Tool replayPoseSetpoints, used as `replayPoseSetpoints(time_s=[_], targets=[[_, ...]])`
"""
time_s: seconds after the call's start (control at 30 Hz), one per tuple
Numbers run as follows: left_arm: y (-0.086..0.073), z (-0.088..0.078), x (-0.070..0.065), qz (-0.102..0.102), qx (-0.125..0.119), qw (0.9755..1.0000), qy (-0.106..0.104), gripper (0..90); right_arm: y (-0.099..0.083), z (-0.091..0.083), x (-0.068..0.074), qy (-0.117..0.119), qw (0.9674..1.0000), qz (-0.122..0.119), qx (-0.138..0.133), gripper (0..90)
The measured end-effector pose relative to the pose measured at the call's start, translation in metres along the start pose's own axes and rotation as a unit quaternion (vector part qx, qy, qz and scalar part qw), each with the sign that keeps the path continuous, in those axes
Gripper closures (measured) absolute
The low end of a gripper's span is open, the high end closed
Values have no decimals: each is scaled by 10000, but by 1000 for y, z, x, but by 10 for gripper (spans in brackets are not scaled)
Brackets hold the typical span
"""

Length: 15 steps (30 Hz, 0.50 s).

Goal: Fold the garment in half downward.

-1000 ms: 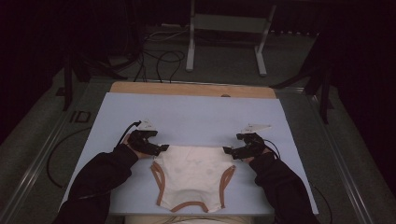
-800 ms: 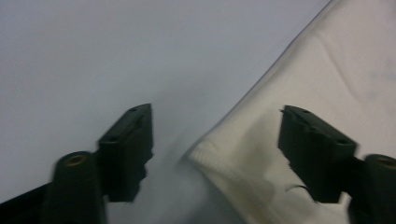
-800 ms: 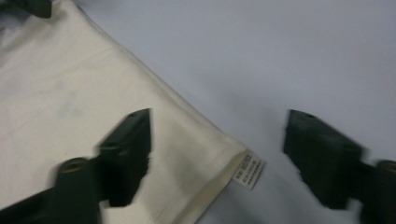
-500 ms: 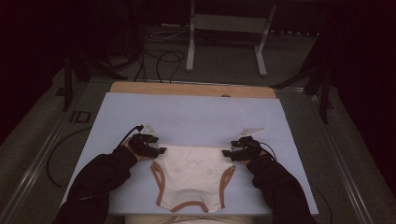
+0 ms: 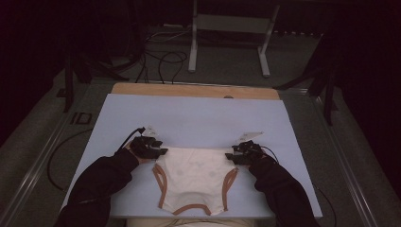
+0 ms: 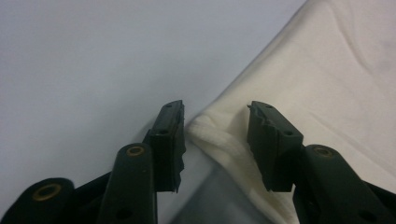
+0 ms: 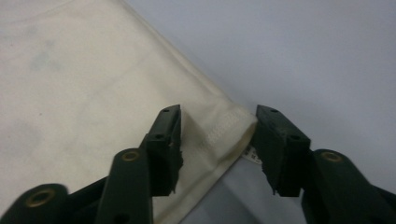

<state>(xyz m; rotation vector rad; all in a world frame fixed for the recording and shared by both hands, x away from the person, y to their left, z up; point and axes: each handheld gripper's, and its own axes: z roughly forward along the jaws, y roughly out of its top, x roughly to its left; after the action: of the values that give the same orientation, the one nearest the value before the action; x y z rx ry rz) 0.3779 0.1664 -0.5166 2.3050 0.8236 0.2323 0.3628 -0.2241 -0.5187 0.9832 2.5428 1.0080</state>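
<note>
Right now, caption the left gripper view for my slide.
Left gripper fingers closing around the cream garment's corner on the pale blue table.

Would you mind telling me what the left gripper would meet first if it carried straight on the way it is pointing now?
Most likely the cream garment: its bunched corner already sits between the jaws of the left gripper, which have just been closing. Beyond it lies the pale blue table cover; depth is hard to judge.

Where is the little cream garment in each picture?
High view: the cream garment lies at the bottom middle, between both tongs.
Left gripper view: its corner sits mid-picture, cloth filling the right.
Right gripper view: its corner sits mid-picture, cloth filling the left.
Shared landmark: the pale blue table cover.
</note>
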Motion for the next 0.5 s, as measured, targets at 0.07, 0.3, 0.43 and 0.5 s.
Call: replayPoseSetpoints(time_s=[0.07, 0.3, 0.43, 0.5], targets=[[1, 0, -1, 14, 40, 10000, -75, 635, 0, 0, 1, 2, 10000, -22, 26, 567], [4, 0, -4, -13, 168, 9997, -176, 755, 1, -1, 4, 70, 10000, -33, 48, 676], [5, 0, -6, 13, 173, 9996, -222, 818, 3, -1, 5, 111, 9999, -82, 86, 757], [4, 0, -7, -12, 142, 9996, -231, 837, 3, -1, 5, 138, 9998, -65, 88, 787]])
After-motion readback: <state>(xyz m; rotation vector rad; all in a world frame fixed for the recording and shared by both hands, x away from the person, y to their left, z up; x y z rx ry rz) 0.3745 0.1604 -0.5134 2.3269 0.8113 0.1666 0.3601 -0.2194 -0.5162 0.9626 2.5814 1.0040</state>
